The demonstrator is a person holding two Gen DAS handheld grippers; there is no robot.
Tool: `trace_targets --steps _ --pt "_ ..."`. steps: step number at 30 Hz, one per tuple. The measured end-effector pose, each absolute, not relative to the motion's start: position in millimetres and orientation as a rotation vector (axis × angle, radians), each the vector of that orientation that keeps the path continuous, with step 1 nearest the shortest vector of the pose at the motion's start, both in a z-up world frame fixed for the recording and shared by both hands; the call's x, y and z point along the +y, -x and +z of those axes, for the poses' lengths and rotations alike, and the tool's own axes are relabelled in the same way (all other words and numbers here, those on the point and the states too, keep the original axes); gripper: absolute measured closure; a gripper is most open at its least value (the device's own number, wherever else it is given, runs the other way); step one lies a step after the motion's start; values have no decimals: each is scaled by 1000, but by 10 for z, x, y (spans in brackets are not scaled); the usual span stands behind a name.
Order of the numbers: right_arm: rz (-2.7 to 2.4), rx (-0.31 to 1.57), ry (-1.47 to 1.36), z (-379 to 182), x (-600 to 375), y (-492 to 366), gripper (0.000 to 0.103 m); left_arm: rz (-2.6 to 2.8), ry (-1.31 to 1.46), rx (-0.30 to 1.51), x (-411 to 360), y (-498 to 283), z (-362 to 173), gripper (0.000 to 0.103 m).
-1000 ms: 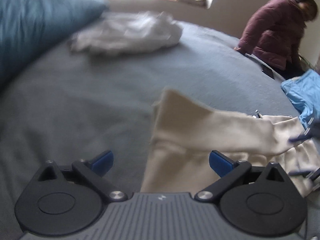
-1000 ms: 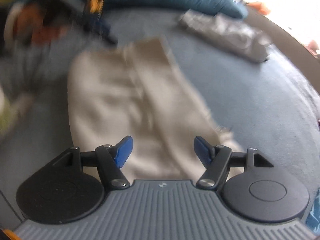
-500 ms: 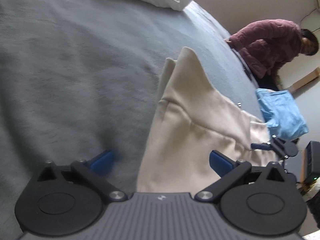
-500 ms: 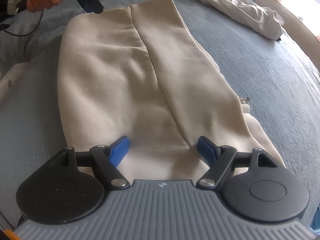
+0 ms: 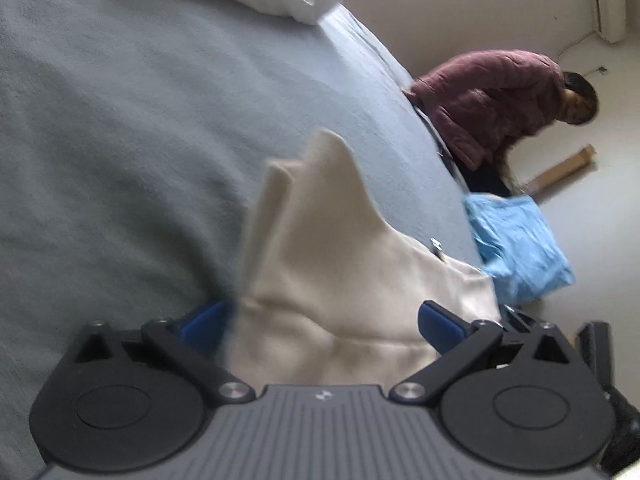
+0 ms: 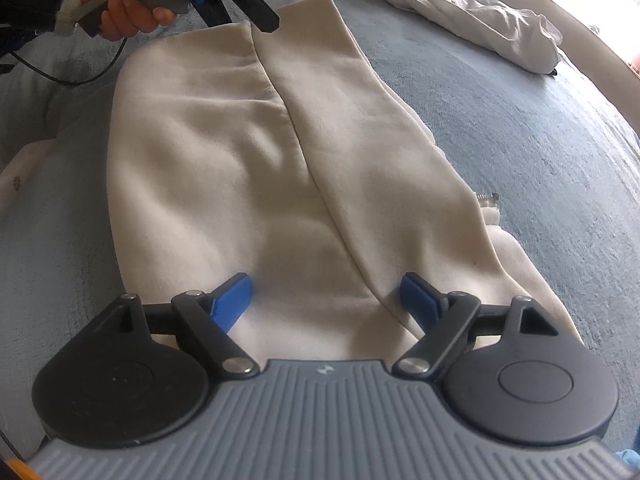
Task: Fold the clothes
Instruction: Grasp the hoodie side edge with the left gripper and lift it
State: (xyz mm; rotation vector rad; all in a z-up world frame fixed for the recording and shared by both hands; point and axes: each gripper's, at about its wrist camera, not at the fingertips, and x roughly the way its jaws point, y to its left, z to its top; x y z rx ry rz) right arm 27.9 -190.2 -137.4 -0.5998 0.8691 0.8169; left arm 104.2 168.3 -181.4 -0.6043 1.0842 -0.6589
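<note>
A: Cream garment (image 6: 280,168) lies on the grey-blue bed (image 6: 520,128), long flat shape, one panel lapped over the other along a seam down the middle. Fits either mid-fold or laid out for one.

B: Tongs?

A: Both spread, pinching nothing. Right tongs (image 6: 326,294) over the near end, left tongs (image 5: 320,320) over the far end.

B: Handling?

A: I'd judge soft, thickish fleece, limp, light. Grab corners or edges, both layers. White clothes (image 6: 472,12) far right, blue garment (image 5: 520,248) at bed edge.
</note>
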Motion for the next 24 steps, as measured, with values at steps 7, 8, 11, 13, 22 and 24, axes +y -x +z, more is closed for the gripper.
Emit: trace_targets --steps 7,8,11,13,22,24 --pt "817 853 547 -1401 -1974 -287 21 -660 534 1129 1430 -923 -1830 25" --pt "818 854 534 -1399 -1983 -302 20 -636 522 1135 1396 -923 -1802 44" --pt "818 845 521 -1392 -1990 -300 20 -595 430 1154 1318 -856 -1669 74" --pt "814 836 517 -1383 -2004 -280 21 -602 410 1153 1291 -830 -1504 80" --pt "771 767 473 -1419 -2253 -223 32 -670 291 1183 660 -790 -520 85" --pt "775 743 446 -1446 -2308 -203 33 -696 249 1202 378 -808 -318 85"
